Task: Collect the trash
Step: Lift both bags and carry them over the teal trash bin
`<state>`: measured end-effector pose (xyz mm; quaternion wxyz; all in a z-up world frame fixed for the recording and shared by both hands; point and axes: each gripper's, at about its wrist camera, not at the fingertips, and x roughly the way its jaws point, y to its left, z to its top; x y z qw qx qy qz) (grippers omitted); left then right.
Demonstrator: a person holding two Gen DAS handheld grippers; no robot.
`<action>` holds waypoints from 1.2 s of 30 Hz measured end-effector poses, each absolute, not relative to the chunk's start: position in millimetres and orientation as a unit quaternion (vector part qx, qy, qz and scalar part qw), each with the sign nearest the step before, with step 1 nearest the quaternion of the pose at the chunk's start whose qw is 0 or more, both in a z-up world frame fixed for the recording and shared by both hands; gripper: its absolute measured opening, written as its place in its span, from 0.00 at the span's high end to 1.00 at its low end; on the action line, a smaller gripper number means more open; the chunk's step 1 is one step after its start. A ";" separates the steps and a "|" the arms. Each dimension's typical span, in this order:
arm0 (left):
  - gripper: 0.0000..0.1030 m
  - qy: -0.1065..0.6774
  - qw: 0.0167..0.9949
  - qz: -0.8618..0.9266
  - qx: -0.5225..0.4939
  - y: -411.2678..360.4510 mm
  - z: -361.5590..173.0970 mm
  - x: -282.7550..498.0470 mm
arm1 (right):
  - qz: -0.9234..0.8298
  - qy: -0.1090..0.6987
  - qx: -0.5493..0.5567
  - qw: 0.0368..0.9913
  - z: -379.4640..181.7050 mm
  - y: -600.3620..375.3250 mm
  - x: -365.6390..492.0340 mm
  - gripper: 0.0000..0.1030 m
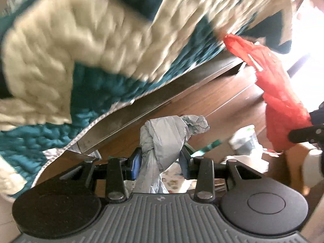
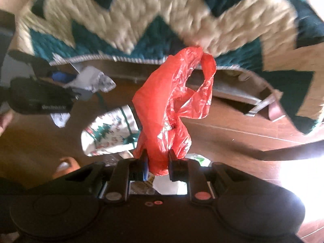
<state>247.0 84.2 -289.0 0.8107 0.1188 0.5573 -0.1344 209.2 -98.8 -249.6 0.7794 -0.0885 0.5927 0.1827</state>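
Note:
A grey, knotted plastic bag (image 1: 166, 133) hangs in my left gripper (image 1: 161, 159), whose jaws are shut on it just below the knot. A crumpled red plastic bag (image 2: 172, 101) dangles forward from my right gripper (image 2: 158, 162), pinched between both pads. In the left wrist view the same red bag (image 1: 279, 101) shows at the right, beside the other gripper's black body. In the right wrist view the grey bag (image 2: 91, 79) shows at the left. Both grippers point steeply down at the floor.
A teal and cream zigzag quilt (image 2: 141, 20) hangs over a bed edge with a metal rail (image 1: 141, 109). On the brown wood floor (image 2: 232, 125) lies a bag printed with Christmas trees (image 2: 109, 131), with other scraps around it. Bright light glares at the right.

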 end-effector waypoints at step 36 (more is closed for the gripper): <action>0.63 0.281 0.925 -0.237 0.100 -177.3 124.1 131.2 | 0.109 0.227 -0.039 0.967 150.8 -353.9 54.5 0.84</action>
